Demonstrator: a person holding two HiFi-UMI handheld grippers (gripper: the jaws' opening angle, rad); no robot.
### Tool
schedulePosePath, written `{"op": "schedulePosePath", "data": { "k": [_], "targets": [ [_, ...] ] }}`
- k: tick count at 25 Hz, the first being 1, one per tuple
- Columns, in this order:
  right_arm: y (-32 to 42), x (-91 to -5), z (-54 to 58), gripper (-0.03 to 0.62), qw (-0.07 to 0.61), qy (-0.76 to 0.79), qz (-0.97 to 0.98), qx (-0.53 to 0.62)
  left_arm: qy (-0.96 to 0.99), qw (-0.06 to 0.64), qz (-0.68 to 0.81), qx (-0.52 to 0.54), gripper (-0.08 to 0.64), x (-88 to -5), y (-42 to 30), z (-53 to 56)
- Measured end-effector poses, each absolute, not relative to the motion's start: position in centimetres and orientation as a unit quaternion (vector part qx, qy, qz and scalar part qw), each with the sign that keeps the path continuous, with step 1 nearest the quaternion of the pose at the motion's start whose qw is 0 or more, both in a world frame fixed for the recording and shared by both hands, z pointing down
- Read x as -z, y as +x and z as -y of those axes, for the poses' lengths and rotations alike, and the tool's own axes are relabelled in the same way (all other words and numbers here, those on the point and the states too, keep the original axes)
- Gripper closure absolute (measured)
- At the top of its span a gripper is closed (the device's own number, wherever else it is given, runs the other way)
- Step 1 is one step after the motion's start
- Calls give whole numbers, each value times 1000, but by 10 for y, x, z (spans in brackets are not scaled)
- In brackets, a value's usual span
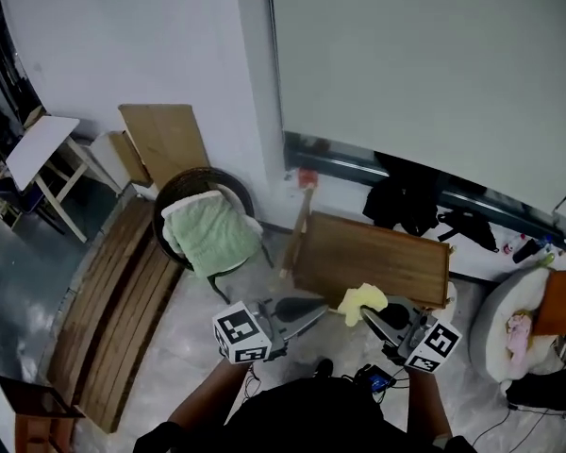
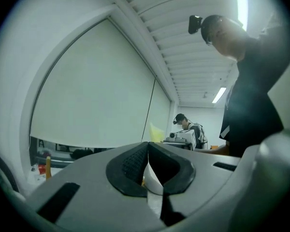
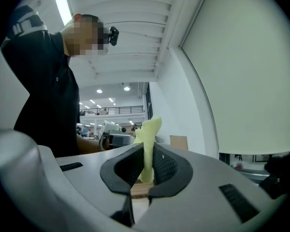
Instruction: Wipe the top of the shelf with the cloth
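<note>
Where the right hand-held gripper (image 3: 145, 154) pinches it, the yellow cloth (image 3: 150, 128) bunches.

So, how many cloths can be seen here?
2. The yellow cloth is pinched in the right tool, over the wooden shelf; a green towel lies on the round dark chair. The dark heap by the window may be clothing too.

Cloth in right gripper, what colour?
Pale yellow cloth; shows best in the right gripper view.

White wall (image 1: 123, 36), drawn blind (image 1: 424, 64), marbled floor (image 1: 193, 343), wooden planks (image 1: 108, 295) lying left.
</note>
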State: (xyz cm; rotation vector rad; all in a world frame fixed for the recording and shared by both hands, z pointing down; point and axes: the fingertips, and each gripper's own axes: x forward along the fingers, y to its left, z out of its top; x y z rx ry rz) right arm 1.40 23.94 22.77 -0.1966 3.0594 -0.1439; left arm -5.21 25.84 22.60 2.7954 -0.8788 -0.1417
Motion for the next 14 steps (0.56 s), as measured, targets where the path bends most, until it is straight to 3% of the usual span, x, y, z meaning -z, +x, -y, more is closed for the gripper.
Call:
{"op": "schedulePosePath", "data": {
  "k": [5,9,14],
  "targets": [
    [-30,-189,-306,552,130,-30,-990,36,939,88,326,65,549,-221,-95,-330],
    [-82,-228,-368,552,90,7,-995,41,903,59,412,107,549,-235,-151,-401],
    [-103,-294,-418,552,87,3,-993,82,890,113,436,78,549,-310,-167,-455]
  ]
}}
